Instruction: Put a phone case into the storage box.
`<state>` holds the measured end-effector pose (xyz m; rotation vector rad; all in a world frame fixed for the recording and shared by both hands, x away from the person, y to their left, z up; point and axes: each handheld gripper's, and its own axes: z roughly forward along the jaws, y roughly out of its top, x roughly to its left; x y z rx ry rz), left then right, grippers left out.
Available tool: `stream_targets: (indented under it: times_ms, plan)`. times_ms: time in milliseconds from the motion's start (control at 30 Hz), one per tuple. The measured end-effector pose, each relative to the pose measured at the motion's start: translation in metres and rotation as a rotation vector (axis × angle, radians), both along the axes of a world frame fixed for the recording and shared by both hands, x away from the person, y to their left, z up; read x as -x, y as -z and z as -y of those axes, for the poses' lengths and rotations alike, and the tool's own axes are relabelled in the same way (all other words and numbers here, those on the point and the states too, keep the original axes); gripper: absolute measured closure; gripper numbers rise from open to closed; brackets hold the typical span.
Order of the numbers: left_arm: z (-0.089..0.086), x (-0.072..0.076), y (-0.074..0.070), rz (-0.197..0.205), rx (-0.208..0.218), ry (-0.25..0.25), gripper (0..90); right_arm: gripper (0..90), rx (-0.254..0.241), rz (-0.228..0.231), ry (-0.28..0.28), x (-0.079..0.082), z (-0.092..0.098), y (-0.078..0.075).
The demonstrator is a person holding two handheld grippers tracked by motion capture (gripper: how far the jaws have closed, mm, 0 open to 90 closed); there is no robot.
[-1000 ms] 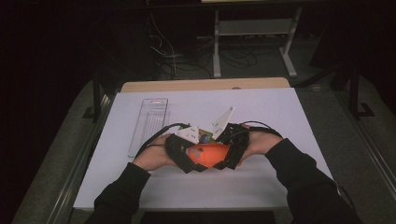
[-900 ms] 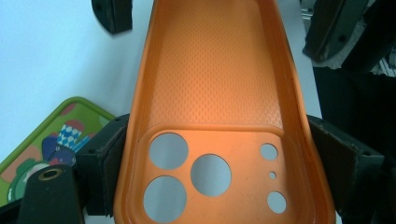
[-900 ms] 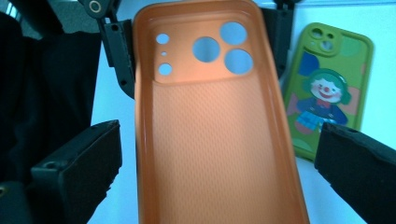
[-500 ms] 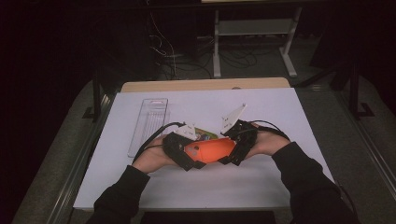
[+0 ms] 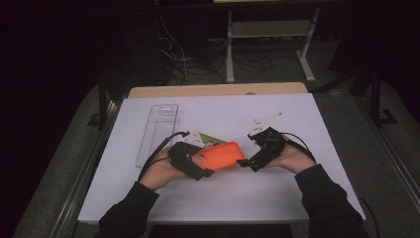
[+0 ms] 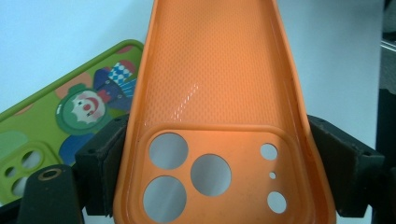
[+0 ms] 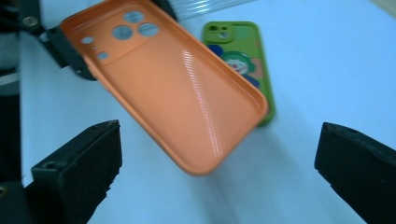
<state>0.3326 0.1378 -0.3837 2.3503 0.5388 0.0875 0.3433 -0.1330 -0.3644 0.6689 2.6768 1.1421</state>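
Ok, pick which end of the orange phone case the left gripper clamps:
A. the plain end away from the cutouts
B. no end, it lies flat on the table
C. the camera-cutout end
C: in the left gripper view the left gripper pinches the orange phone case across its camera cutouts.

Lab or test room, not home. Work table with white cover at centre of frame, dark all around. Loose cables on floor at upper centre. White metal stand behind table, upper right of centre. Grey carpet floor at both sides.
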Motion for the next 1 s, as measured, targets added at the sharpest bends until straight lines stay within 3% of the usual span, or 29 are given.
stream_targets:
  times_ms: [100, 233, 267, 300, 333, 467, 633, 800, 1000]
  plan:
    - [-0.001, 0.0, -0.001, 0.006, -0.01, -0.03, 15.9, 0.0, -0.035, -0.023, 0.069, 0.005, 0.003, 0.007]
    - [-0.004, -0.002, -0.003, 0.005, -0.013, -0.052, 15.9, 0.0, -0.033, -0.026, 0.128, 0.011, 0.006, 0.019]
    - [-0.004, -0.002, -0.003, -0.001, 0.012, -0.077, 15.9, 0.0, -0.037, -0.032, 0.133, 0.013, 0.006, 0.021]
    - [-0.007, -0.003, -0.005, 0.016, -0.021, -0.07, 15.9, 0.0, -0.037, -0.036, 0.143, 0.015, 0.006, 0.024]
    - [-0.006, -0.003, -0.005, 0.01, -0.003, -0.098, 15.8, 0.0, -0.041, -0.044, 0.157, 0.017, 0.005, 0.028]
    - [-0.01, -0.003, -0.007, 0.013, -0.008, -0.136, 15.9, 0.0, -0.039, -0.051, 0.195, 0.025, 0.0, 0.04]
    - [-0.012, -0.003, -0.009, 0.023, 0.002, -0.146, 15.8, 0.0, -0.067, -0.066, 0.211, 0.033, -0.007, 0.05]
    - [-0.013, -0.003, -0.01, 0.024, 0.004, -0.148, 15.8, 0.0, -0.084, -0.044, 0.22, 0.032, -0.01, 0.052]
    - [-0.013, -0.003, -0.01, 0.024, 0.005, -0.147, 15.8, 0.0, -0.036, 0.03, 0.238, 0.034, -0.011, 0.052]
